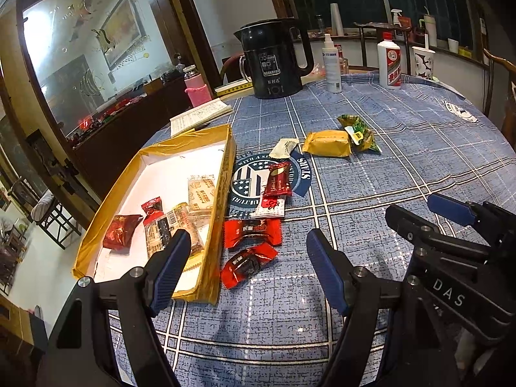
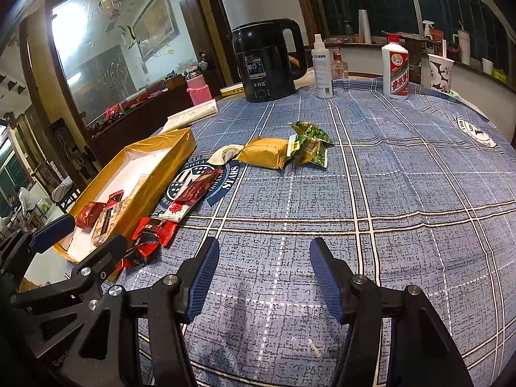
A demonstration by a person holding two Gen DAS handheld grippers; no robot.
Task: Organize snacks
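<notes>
A yellow box (image 1: 222, 174) (image 2: 161, 174) lies on the table's left with several snack packets inside. Loose snacks lie on the cloth to its right: two red candies (image 1: 251, 232) (image 1: 248, 264), a dark red packet (image 1: 277, 180) (image 2: 196, 187), a white-red packet (image 1: 271, 208), a cream packet (image 1: 283, 146), a gold packet (image 1: 327, 143) (image 2: 267, 151) and a green packet (image 1: 359, 132) (image 2: 309, 143). My left gripper (image 1: 248, 267) is open and empty, just above the nearest red candy. My right gripper (image 2: 264, 277) is open and empty over bare cloth; it also shows in the left wrist view (image 1: 429, 213).
A black kettle (image 1: 274, 61) (image 2: 267, 61), a spray bottle (image 1: 332, 64), a white liquor bottle (image 1: 388, 61) (image 2: 395, 67), a paper cup (image 1: 422, 63) and a notebook (image 1: 200, 116) stand at the far side of the blue checked tablecloth (image 2: 403, 209). A pink bottle (image 1: 196, 90) is beyond the edge.
</notes>
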